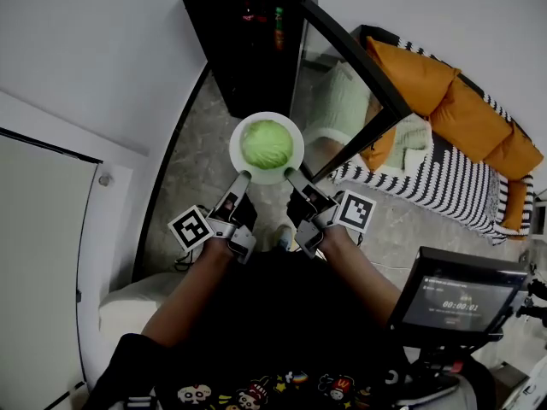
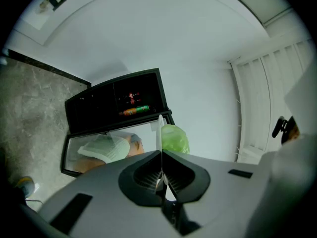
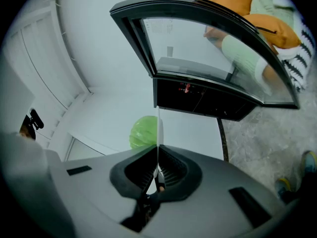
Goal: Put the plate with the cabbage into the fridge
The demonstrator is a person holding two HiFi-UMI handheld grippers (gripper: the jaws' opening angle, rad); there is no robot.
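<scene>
Head view: a white plate (image 1: 295,139) carrying a green cabbage (image 1: 267,143) is held in the air between 2 grippers, in front of the open black fridge (image 1: 248,58).
Left gripper (image 1: 242,178): jaws clamped on the plate's near-left rim. In the left gripper view the plate shows only as a thin white edge pinched between the 2 pads.
Right gripper (image 1: 291,176): jaws closed on the near-right rim (the right gripper view shows the same thin edge between its pads).
Cabbage: whole and round from above; each gripper view shows just part of it, bulging past the plate's edge.
Fridge door (image 1: 342,92): glass in a black frame, swung wide open; a pale green cushion and orange show in the pane.
Fridge inside: dark. A green-and-orange bottle (image 2: 133,110) sits on a shelf, clearest in the left gripper view.
Sofa (image 1: 466,135): striped, with orange cushions, right of the door. It is broad in the head view and only a corner in the right gripper view.
Floor (image 1: 192,169): grey stone.
</scene>
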